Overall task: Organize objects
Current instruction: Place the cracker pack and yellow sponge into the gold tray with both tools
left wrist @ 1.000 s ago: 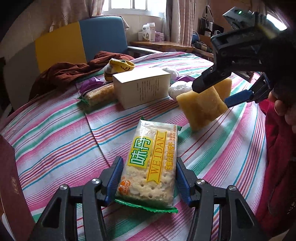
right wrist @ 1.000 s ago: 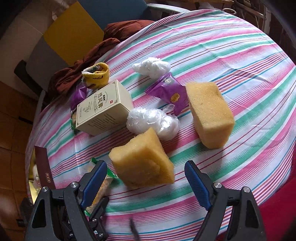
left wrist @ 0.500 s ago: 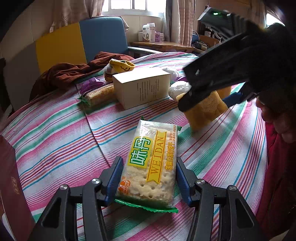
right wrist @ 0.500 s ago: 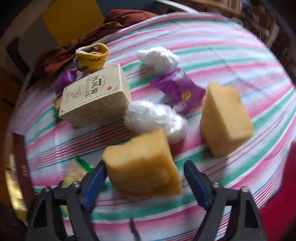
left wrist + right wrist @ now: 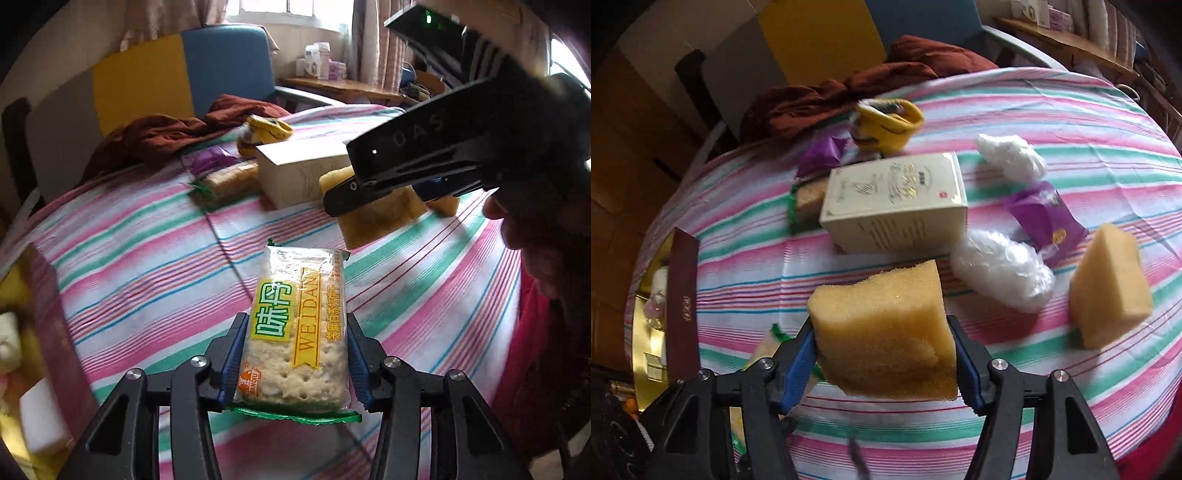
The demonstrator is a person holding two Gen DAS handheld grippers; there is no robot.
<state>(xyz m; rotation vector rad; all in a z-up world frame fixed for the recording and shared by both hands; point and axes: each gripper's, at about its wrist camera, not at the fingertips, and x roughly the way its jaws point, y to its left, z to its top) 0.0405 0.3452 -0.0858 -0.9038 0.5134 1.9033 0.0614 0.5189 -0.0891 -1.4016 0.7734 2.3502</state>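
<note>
A clear pack of Weidan crackers [image 5: 295, 325] sits between the blue pads of my left gripper [image 5: 295, 354], whose jaws are closing and press on its sides; the pack is raised slightly off the striped tablecloth [image 5: 147, 266]. My right gripper [image 5: 882, 350] has its jaws closing on a yellow sponge [image 5: 882, 317], which bulges under the pads and hangs above the cloth. In the left wrist view that sponge [image 5: 380, 214] hangs under the right gripper's black body, in front of the cream box.
A second yellow sponge [image 5: 1108, 288] stands at the right. A cream box [image 5: 894, 206], two white plastic wads [image 5: 1001, 269], a purple packet [image 5: 1045, 218], a yellow sock [image 5: 886, 125] and another cracker pack [image 5: 807, 195] lie behind. A maroon box [image 5: 681, 306] sits at the left table edge.
My left gripper narrowed onto the cracker pack and rose a little. My right gripper closed on the sponge, rolled, and carried it left toward the cream box.
</note>
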